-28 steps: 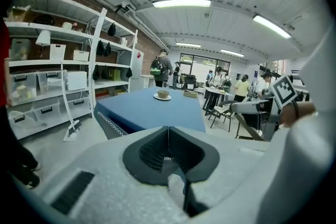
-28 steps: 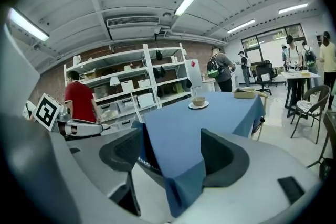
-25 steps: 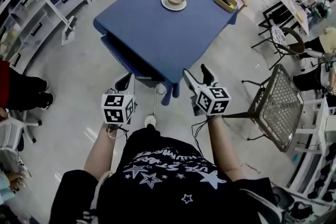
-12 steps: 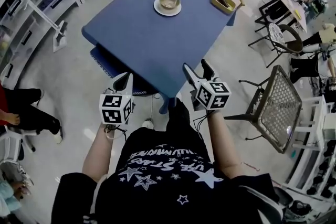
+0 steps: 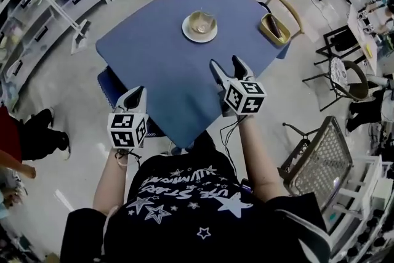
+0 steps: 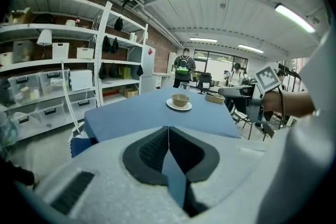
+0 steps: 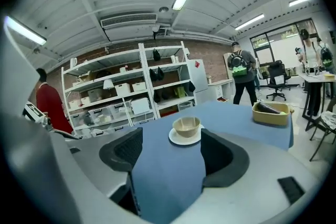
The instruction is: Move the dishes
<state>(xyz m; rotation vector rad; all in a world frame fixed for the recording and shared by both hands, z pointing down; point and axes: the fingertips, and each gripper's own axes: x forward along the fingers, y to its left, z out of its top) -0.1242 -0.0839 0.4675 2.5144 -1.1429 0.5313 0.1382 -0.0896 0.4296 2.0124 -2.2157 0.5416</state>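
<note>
Beige bowl [image 5: 201,21]: sits on its white plate [image 5: 191,34], toward the table's far side; likely stiff, breakable and slick (pinch a rim gently).
Blue table [image 5: 154,61]: bare between you and the dishes; a yellow tray [image 5: 275,28] hugs the far right corner.
Right gripper [image 5: 225,63]: jaws apart, empty, above the near part of the table.
Left gripper [image 5: 135,95]: jaws together, empty, by the near-left edge.

Black short-sleeved T-shirt [image 5: 184,206], white stars and lettering across it. Pale grey left tongs [image 5: 136,93] and right tongs [image 5: 226,64], each with a black-and-white marker cube [image 5: 126,129].
</note>
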